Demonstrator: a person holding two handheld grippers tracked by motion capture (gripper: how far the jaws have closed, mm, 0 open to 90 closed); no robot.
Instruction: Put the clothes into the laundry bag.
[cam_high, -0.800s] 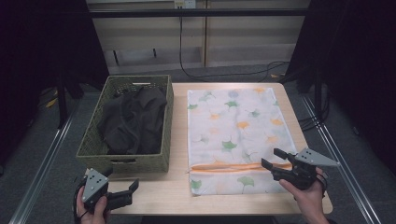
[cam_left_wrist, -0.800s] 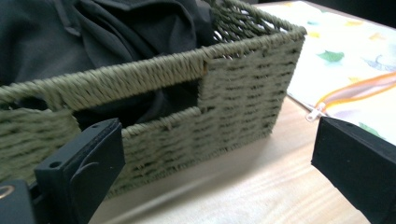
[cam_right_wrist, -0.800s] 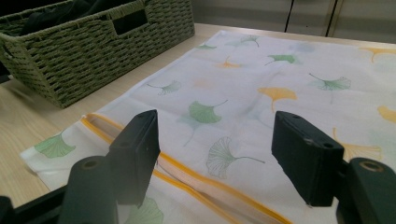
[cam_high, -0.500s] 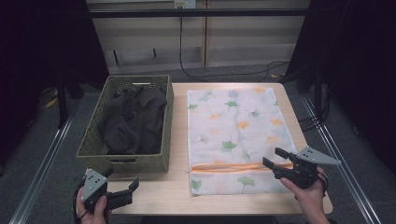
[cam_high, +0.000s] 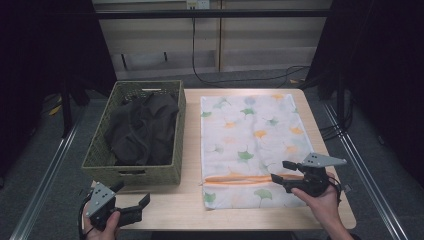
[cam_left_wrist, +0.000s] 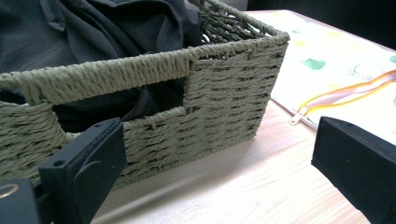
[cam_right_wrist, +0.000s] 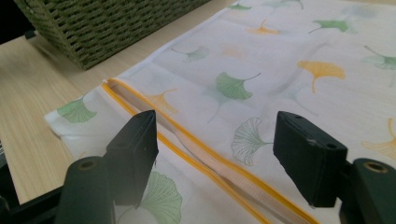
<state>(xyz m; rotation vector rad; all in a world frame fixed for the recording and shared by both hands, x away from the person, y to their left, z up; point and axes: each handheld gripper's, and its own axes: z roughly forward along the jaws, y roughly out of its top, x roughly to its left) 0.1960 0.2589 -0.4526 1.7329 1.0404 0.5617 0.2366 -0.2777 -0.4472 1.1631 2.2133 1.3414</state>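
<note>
Because the right gripper (cam_high: 281, 171) hangs with its jaws apart just over the orange zipper (cam_high: 240, 178) at the near end of the laundry bag (cam_high: 250, 135), that zip looks to be the thing in hand, and the bag should handle as a light, limp mesh pouch: soft, easily wrinkled, likely to slide on the smooth table (cam_high: 170, 210) if tugged from one side only. In the right gripper view the jaws straddle the zipper (cam_right_wrist: 205, 156), which appears partly parted, so a sound hold would be the fabric lip beside the orange tape, or the small pull (cam_left_wrist: 297, 116) near the bag's left edge that shows in the left gripper view. The left gripper (cam_high: 134, 198) is also open, holding nothing, low at the table's near left corner before the woven basket (cam_high: 131, 172). The bag lies flat on the right half of the table, its long axis running from the person away toward the far edge, mouth at the near end, the zipper crossing it left to right. Farther left, the basket holds dark clothing (cam_high: 142, 130), soft and bulky.
</note>
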